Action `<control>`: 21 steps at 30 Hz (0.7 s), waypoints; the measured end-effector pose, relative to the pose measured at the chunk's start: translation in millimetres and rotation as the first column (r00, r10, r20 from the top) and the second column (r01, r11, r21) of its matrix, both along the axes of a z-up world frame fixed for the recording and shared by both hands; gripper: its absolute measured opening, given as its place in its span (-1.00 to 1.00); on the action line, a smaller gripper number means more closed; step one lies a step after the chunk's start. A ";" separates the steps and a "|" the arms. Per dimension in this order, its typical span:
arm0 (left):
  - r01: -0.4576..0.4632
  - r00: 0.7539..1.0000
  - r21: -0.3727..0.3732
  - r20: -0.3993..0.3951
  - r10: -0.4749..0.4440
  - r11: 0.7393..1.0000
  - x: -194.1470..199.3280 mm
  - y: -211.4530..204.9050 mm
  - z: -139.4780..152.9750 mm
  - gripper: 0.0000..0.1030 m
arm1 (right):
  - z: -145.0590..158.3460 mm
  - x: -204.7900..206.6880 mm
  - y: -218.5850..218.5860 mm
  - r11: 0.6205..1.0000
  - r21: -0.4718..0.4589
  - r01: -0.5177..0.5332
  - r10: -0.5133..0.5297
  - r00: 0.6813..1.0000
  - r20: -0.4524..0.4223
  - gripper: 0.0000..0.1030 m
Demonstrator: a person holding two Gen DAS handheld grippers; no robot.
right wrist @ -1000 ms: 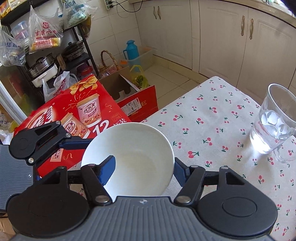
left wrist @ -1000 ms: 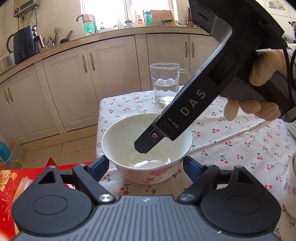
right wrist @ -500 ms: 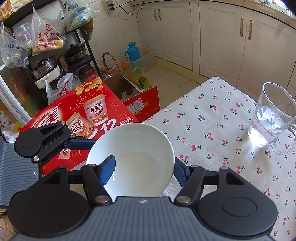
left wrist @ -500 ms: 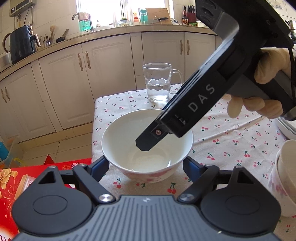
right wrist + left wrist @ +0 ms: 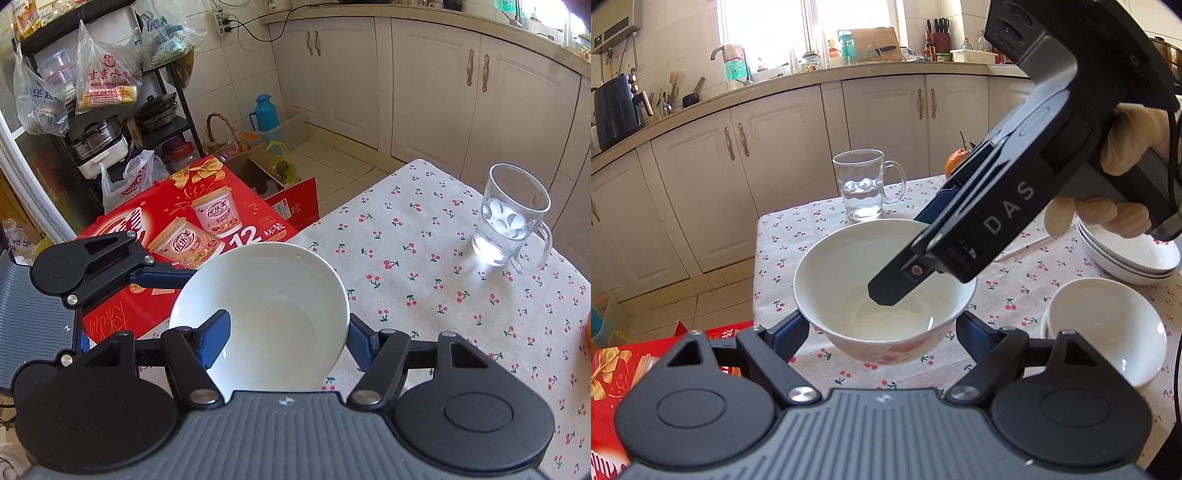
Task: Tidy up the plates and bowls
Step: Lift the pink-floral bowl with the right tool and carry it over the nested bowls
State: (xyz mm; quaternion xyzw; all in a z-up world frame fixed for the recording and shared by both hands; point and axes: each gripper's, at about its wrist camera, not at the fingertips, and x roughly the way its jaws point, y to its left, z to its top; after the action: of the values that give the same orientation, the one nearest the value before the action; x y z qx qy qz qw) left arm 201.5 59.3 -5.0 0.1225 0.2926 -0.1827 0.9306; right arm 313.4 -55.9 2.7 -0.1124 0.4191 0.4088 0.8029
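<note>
A white bowl with pink flowers (image 5: 846,295) is held a little above the cherry-print table; it also shows in the right wrist view (image 5: 273,314). My left gripper (image 5: 882,336) is shut on its sides from the near end. My right gripper (image 5: 288,332) clamps the bowl's rim, one finger inside (image 5: 886,291), one outside. A second white bowl (image 5: 1108,325) sits at right. Stacked white plates (image 5: 1126,254) lie behind it.
A glass mug of water (image 5: 864,184) stands at the table's far edge, also seen in the right wrist view (image 5: 509,221). An orange (image 5: 955,158) sits behind my right gripper. A red carton (image 5: 184,229) lies on the floor beside the table edge.
Both grippers have moved right along the table with the bowl, lifting it slightly. The second bowl and the plates have come into the left wrist view.
</note>
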 end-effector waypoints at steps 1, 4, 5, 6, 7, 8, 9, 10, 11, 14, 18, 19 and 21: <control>0.005 1.000 0.003 0.004 -0.005 1.000 -4.1 -2.2 2.1 0.67 | 2.4 -5.0 -2.6 1.000 0.000 0.002 -0.002 1.000 0.003 0.41; 0.018 1.000 0.002 0.009 -0.018 1.000 -17.3 -9.4 9.3 0.67 | 9.1 -19.6 -12.0 1.000 0.009 0.012 -0.012 1.000 0.008 0.41; 0.022 1.000 0.001 0.011 -0.022 1.000 -21.3 -12.1 11.5 0.67 | 11.2 -24.6 -15.2 1.000 0.012 0.015 -0.015 1.000 0.010 0.41; 0.026 1.000 0.002 0.014 -0.026 1.000 -25.5 -15.0 13.9 0.67 | 13.1 -29.0 -18.1 1.000 0.013 0.018 -0.018 1.000 0.013 0.41; 0.031 0.999 0.002 0.016 -0.031 1.000 -29.7 -17.7 16.0 0.67 | 15.1 -34.5 -21.5 1.000 0.014 0.021 -0.021 1.000 0.016 0.41; 0.037 0.999 0.004 0.019 -0.037 0.999 -34.4 -20.8 18.1 0.67 | 17.0 -39.6 -24.4 1.000 0.014 0.024 -0.024 1.000 0.020 0.41; 0.043 0.999 0.007 0.022 -0.043 0.999 -38.8 -23.9 19.7 0.67 | 18.4 -44.2 -27.3 1.000 0.014 0.026 -0.026 0.999 0.022 0.41; 0.050 0.998 0.009 0.024 -0.050 0.999 -43.1 -26.4 21.5 0.67 | 19.8 -49.8 -30.7 1.000 0.013 0.029 -0.029 0.999 0.025 0.41; 0.056 0.998 0.009 0.025 -0.056 0.998 -47.0 -28.7 22.8 0.67 | 21.1 -54.8 -33.7 0.999 0.012 0.030 -0.031 0.999 0.028 0.41; 0.075 0.997 0.008 0.025 -0.075 0.997 -57.4 -36.1 24.5 0.67 | 24.4 -69.5 -44.5 0.999 0.010 0.037 -0.037 0.999 0.036 0.41; 0.097 0.995 0.004 0.025 -0.097 0.995 -68.8 -46.8 25.9 0.67 | 25.9 -87.0 -58.1 0.999 0.006 0.053 -0.053 0.998 0.043 0.41; 0.103 0.994 0.004 0.026 -0.103 0.995 -71.5 -49.7 26.3 0.67 | 25.9 -91.8 -61.6 0.998 0.006 0.058 -0.058 0.997 0.046 0.41; 0.115 0.993 0.006 0.027 -0.115 0.993 -75.7 -55.0 26.8 0.67 | 26.3 -99.1 -69.4 0.998 0.010 0.069 -0.069 0.996 0.049 0.41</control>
State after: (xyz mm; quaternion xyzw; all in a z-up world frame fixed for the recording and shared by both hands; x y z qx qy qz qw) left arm 125.8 4.3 21.8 0.1435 0.2726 -0.2338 0.9222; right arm 214.3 -125.3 29.0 -0.1047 0.4012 0.3796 0.8270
